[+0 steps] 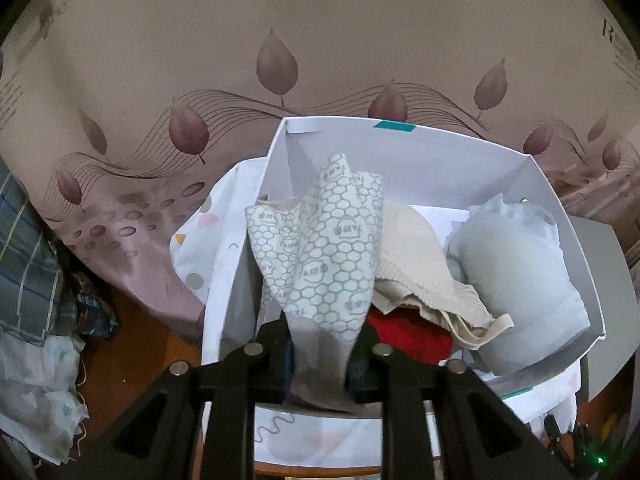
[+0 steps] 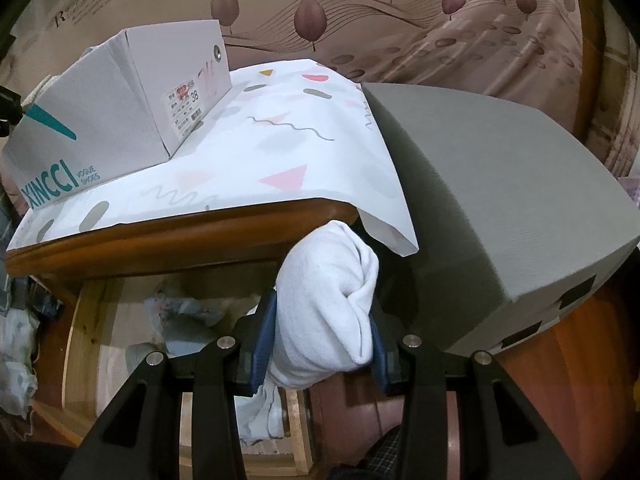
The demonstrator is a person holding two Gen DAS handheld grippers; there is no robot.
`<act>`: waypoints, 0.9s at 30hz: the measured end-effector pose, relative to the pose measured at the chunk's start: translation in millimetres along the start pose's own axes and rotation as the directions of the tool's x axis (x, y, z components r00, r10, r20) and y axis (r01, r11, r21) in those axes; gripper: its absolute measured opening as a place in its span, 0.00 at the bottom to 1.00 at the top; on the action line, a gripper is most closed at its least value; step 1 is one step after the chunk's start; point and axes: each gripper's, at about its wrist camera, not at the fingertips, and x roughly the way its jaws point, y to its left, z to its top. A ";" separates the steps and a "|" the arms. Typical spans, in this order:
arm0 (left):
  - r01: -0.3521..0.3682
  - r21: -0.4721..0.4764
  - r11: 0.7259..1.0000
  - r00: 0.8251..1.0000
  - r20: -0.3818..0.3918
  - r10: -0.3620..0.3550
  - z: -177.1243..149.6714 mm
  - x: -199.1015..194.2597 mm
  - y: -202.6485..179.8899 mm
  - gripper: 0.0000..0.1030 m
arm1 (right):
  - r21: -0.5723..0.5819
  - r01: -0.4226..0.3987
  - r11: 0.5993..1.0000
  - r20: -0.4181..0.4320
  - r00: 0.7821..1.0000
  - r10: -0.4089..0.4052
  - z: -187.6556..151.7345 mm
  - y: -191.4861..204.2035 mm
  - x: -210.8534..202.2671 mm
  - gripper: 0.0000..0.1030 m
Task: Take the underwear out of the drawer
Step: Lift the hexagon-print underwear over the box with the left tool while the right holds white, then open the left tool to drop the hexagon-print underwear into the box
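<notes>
Left gripper (image 1: 320,364): clamped on patterned underwear (image 1: 320,248), mid-frame over shoebox (image 1: 460,148), likely for dropping.
Right gripper (image 2: 320,344): pinching white underwear (image 2: 328,300), lower centre above drawer (image 2: 92,320), awaiting turn.

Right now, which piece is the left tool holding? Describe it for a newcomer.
Find the open white cardboard shoebox on the patterned cloth. The left tool holds a white hexagon-print fabric piece above the box's left side. Its neighbours, beige ribbed, red and pale grey, are plain.

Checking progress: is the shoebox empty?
No. The shoebox holds beige, red and grey garments, seen from the left wrist.
</notes>
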 end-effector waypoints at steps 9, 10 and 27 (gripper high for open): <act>0.052 -0.029 0.998 0.992 0.119 -0.048 -11.3 -35.1 4.1 0.42 | -0.010 0.006 1.000 0.000 1.000 -0.006 -1.3 2.9 1.0 0.37; 0.043 -0.019 0.999 0.988 0.151 -0.039 -15.8 -46.7 3.2 0.47 | -0.012 0.008 1.000 0.001 1.000 -0.008 -1.7 3.1 0.7 0.37; -0.274 -0.251 0.928 0.935 0.159 0.319 -186.1 -68.5 55.1 0.61 | -0.050 -0.063 0.997 0.044 0.997 0.065 23.8 14.1 -32.0 0.37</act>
